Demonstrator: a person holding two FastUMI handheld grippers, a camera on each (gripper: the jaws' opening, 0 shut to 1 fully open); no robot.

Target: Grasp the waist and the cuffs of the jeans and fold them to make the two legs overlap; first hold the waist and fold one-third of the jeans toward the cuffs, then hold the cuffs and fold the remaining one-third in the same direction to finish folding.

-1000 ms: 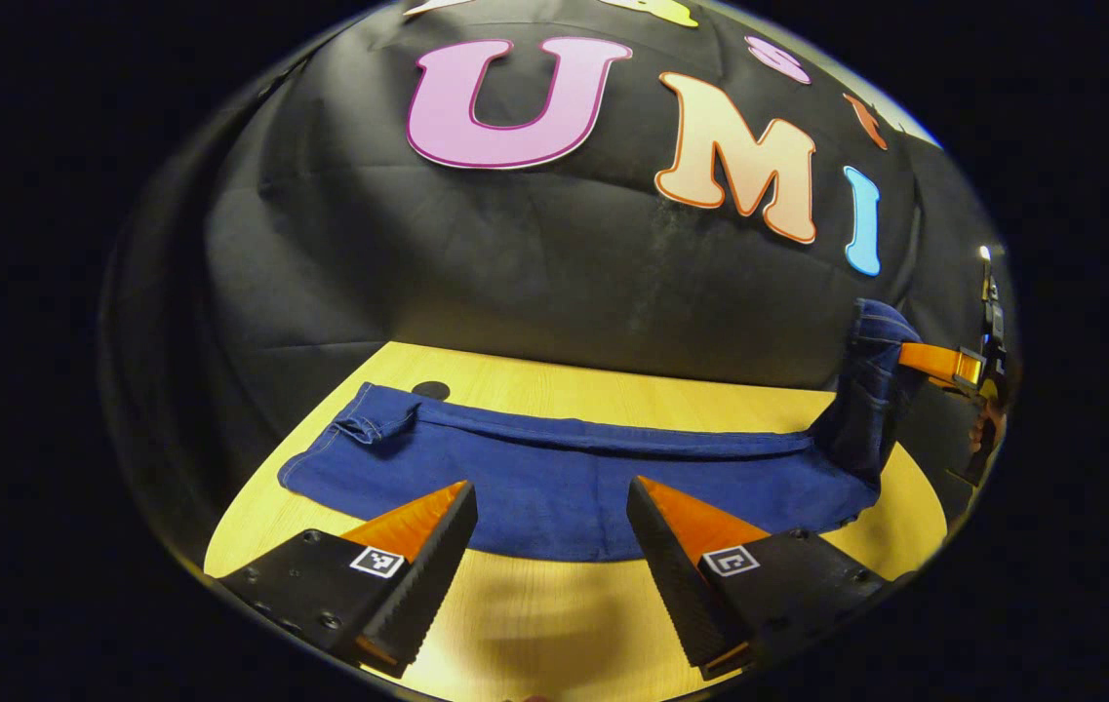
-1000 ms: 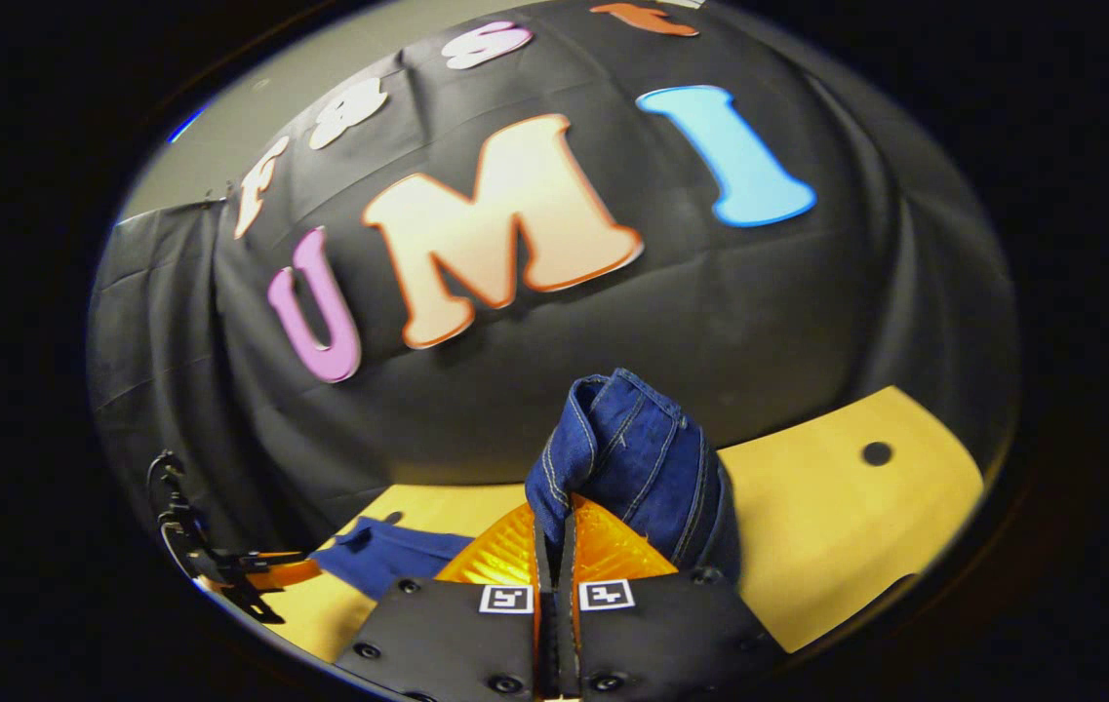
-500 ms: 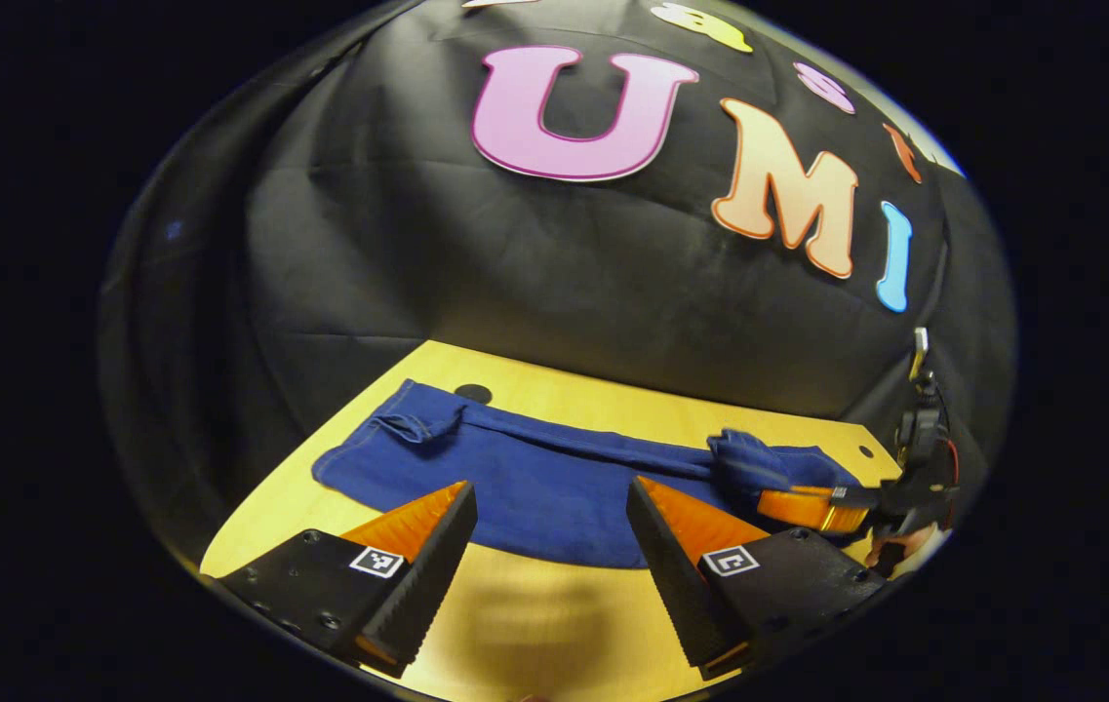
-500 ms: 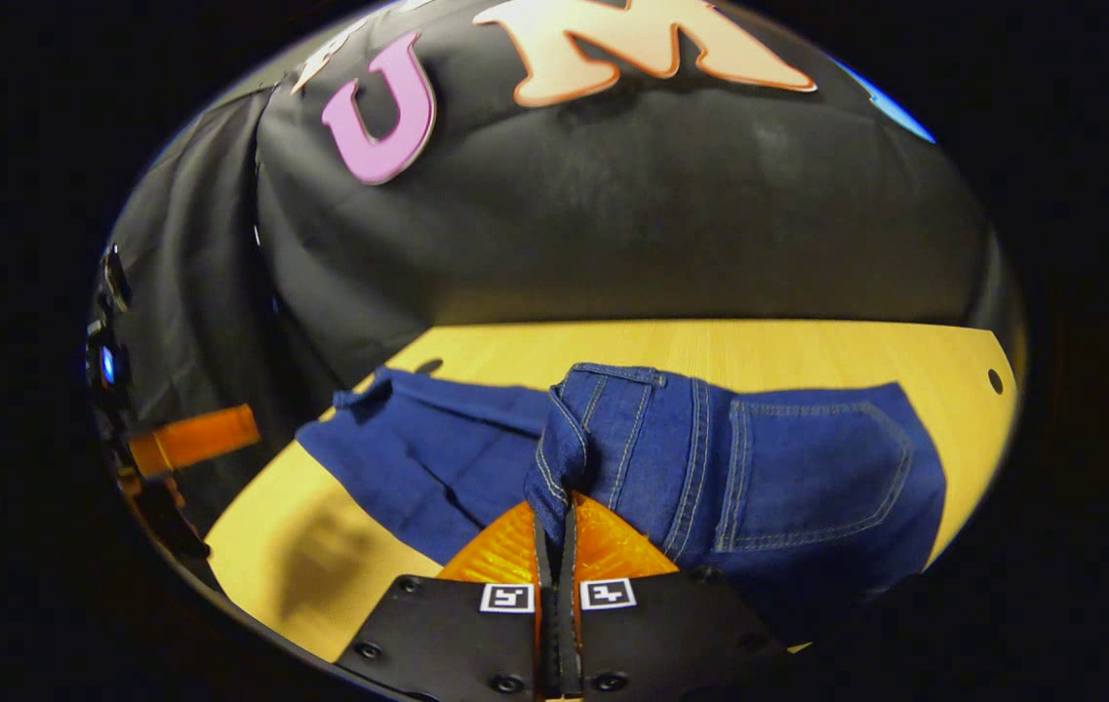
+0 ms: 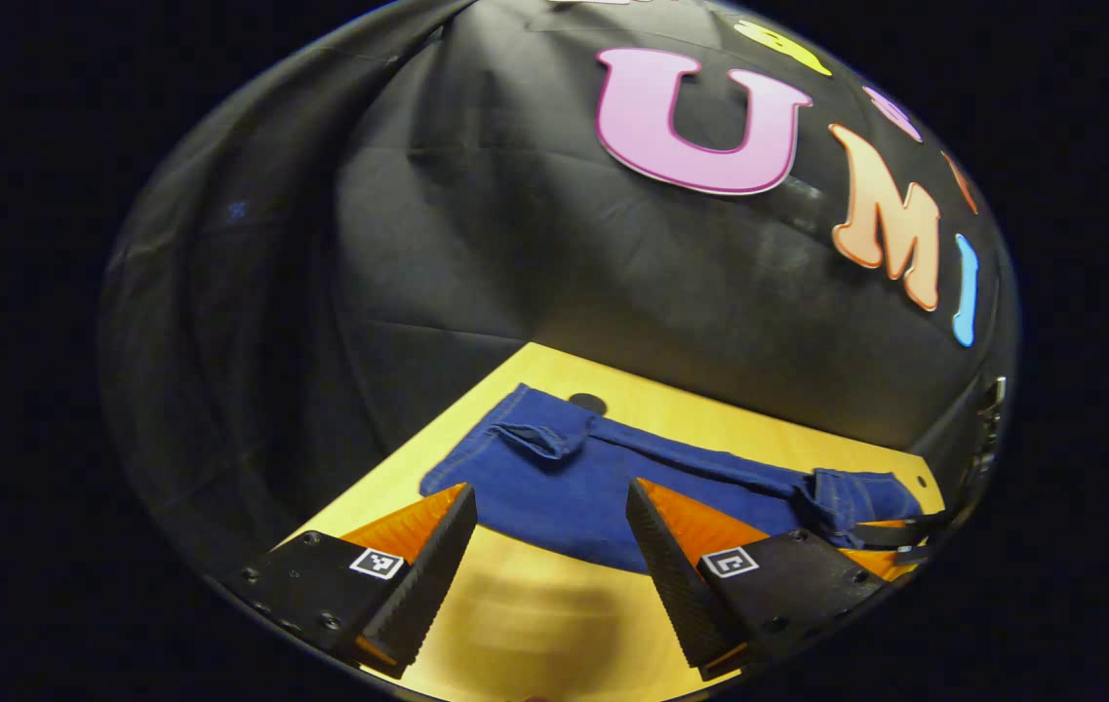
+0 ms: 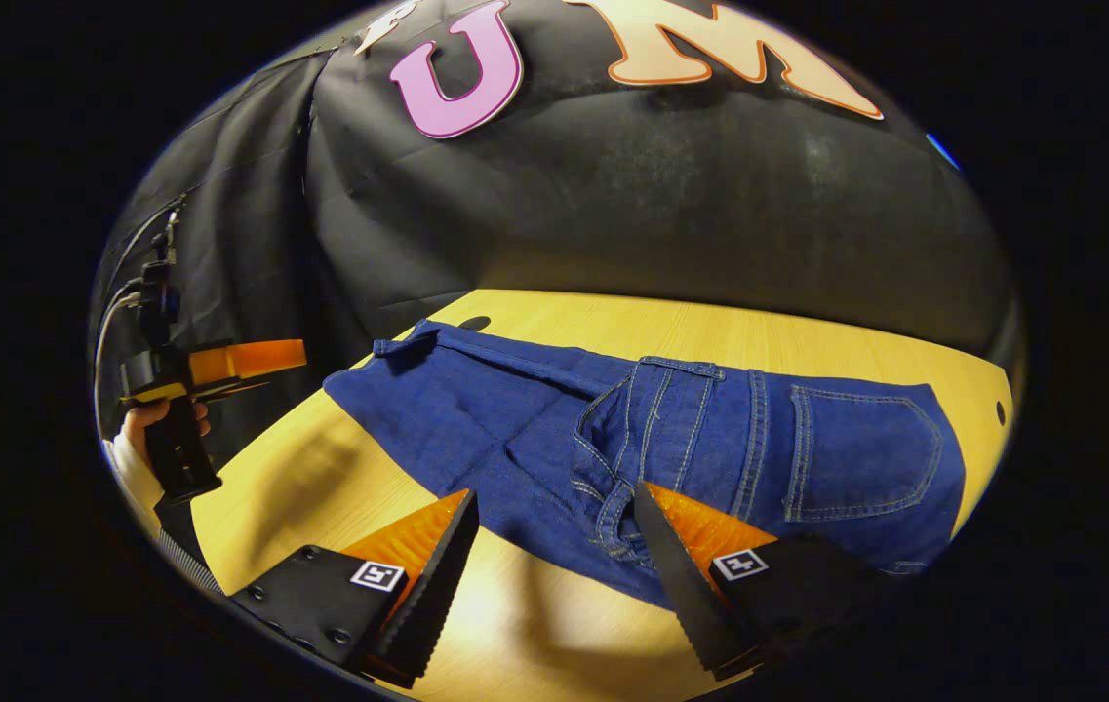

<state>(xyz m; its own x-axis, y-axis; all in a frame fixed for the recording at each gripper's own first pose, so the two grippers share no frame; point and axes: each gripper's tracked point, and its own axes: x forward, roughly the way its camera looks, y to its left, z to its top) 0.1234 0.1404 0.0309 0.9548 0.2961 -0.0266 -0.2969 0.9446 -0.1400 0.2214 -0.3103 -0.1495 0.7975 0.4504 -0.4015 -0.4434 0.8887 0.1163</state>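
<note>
The jeans (image 6: pixel 613 429) lie flat on the wooden surface (image 6: pixel 739 336), with the waist part folded over onto the legs so that a back pocket (image 6: pixel 861 453) faces up. The right gripper (image 6: pixel 554 531) hovers at the near edge of the waist with its jaws wide and holding nothing. The left gripper (image 5: pixel 549 526) hovers near the cuff end (image 5: pixel 534 439), its jaws also wide and empty.

Dim booth, soft shadows, fisheye-warped edges.
</note>
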